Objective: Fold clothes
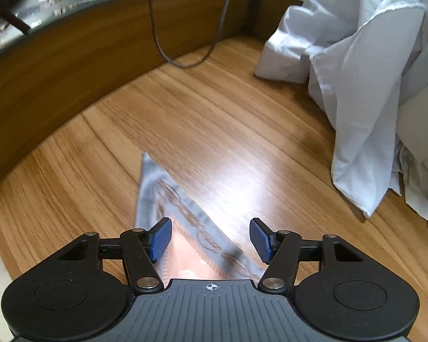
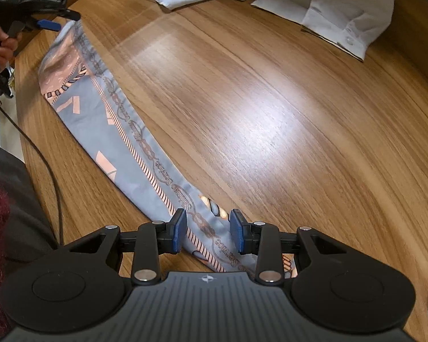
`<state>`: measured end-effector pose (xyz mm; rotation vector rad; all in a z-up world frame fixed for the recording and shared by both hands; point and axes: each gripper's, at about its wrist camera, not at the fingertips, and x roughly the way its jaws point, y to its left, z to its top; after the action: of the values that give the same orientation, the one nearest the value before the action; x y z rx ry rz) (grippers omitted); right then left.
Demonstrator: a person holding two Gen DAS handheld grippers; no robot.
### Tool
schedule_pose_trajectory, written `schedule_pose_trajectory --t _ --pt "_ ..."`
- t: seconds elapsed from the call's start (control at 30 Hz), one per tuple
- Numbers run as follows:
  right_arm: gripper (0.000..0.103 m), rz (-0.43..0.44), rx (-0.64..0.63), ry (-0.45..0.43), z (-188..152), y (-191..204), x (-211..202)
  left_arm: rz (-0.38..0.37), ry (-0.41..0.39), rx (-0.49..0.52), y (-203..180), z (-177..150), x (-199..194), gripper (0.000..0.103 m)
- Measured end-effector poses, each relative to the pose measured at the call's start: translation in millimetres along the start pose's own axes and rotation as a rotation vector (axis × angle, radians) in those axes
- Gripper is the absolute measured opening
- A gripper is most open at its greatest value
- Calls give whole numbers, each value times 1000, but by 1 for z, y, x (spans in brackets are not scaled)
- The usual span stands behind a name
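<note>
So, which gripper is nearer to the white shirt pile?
Probably left. The left gripper is over the scarf end closer to the white shirt pile; the right gripper is over the far end.

Left claw (image 1: 210, 238) open over scarf (image 1: 168, 199) corner; white shirt (image 1: 362, 91) far right on table (image 1: 214, 119).

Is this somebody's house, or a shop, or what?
Probably a room in a home or office, by a window. There is a wooden table, a crumpled white button shirt and a grey-and-pink patterned scarf laid out for folding.

Scarf (image 1: 182, 222) motion-blurred, near end hidden under claw body, shirt (image 1: 365, 65) cropped
</note>
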<state>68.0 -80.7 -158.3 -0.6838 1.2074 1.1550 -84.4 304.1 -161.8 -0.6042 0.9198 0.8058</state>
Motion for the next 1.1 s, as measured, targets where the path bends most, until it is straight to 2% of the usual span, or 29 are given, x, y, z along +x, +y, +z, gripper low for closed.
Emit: schedule_pose_trajectory --t 0.03,0.07,0.2,0.23,0.27,0.3,0.4,0.63,0.73,0.8,0.83,0.97,1.0,1.07,1.1 --pt "38 0 -5 2 0 0 1 6 12 -8 -2 0 4 58" --pt "38 0 -9 3 1 1 2 12 21 -14 -3 -1 7 49" --pt "38 5 -25 9 1 1 4 36 36 -25 -4 -2 14 33" --pt "38 5 -25 12 1 1 5 45 37 -24 -4 -2 15 24" --pt "38 6 -24 15 1 0 5 55 37 -22 -4 -3 15 9" --pt "38 7 -23 14 1 0 6 64 38 -20 -3 -3 15 3" --pt "38 9 -28 16 2 0 7 47 32 -49 3 -4 14 2" --pt "37 16 -78 46 3 5 11 46 13 -35 3 -7 14 2" --pt "28 11 -109 61 1 10 13 41 12 -42 4 -6 14 2" --pt "8 8 -122 68 0 12 14 35 12 -45 5 -5 14 2" --pt "3 7 -123 69 0 12 13 32 11 -47 5 -5 15 2" --pt "0 12 -121 55 -1 10 9 21 10 -54 8 -4 15 4" --pt "0 11 -120 50 -1 11 7 19 13 -64 9 -4 15 6" --pt "0 11 -119 41 -1 11 3 12 12 -86 11 -2 12 27" --pt "0 10 -119 36 -1 11 1 12 8 -93 11 -2 11 31"
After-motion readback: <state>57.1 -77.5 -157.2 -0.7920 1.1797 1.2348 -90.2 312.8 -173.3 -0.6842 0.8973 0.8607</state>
